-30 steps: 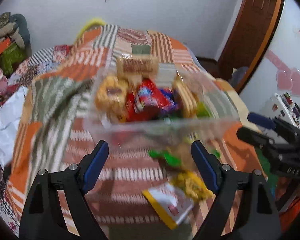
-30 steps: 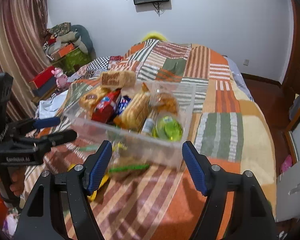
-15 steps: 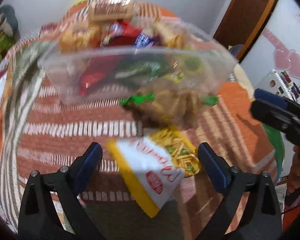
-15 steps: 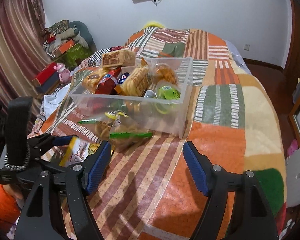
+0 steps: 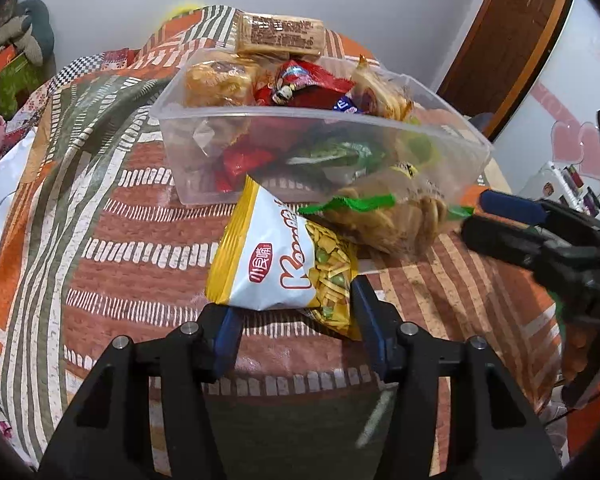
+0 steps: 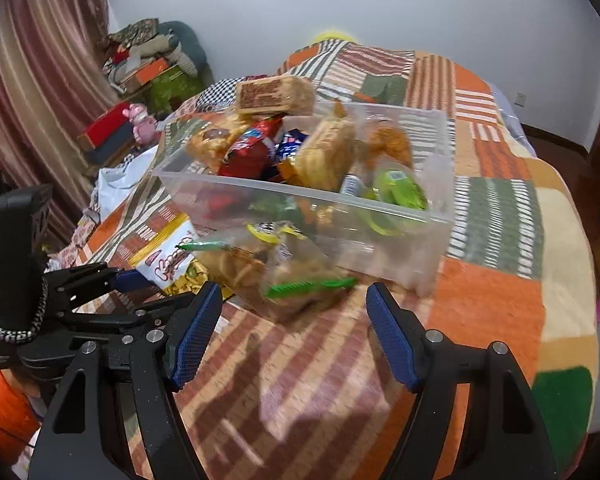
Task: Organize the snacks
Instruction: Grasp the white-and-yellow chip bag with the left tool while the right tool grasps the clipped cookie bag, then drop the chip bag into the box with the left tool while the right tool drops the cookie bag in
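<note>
A clear plastic bin [image 5: 452,148] [image 6: 428,240] full of snack packs stands on the quilted bed. A yellow-and-white snack bag [image 5: 278,256] [image 6: 168,260] lies in front of it, its near end between the fingers of my left gripper [image 5: 296,328], which is closed in on the bag. A clear cookie bag with green seals [image 5: 396,220] [image 6: 284,276] lies against the bin's front wall. My right gripper [image 6: 294,332] is open and empty just short of the cookie bag; it also shows in the left wrist view [image 5: 540,236].
A brown wafer pack [image 5: 280,34] [image 6: 276,94] sits on top of the heap in the bin. Clutter and boxes [image 6: 140,76] stand beyond the bed's left side. A wooden door [image 5: 512,40] is at the right.
My left gripper has moved forward and down to the yellow-and-white bag and closed on its near end. My right gripper has come closer to the cookie bag, still open.
</note>
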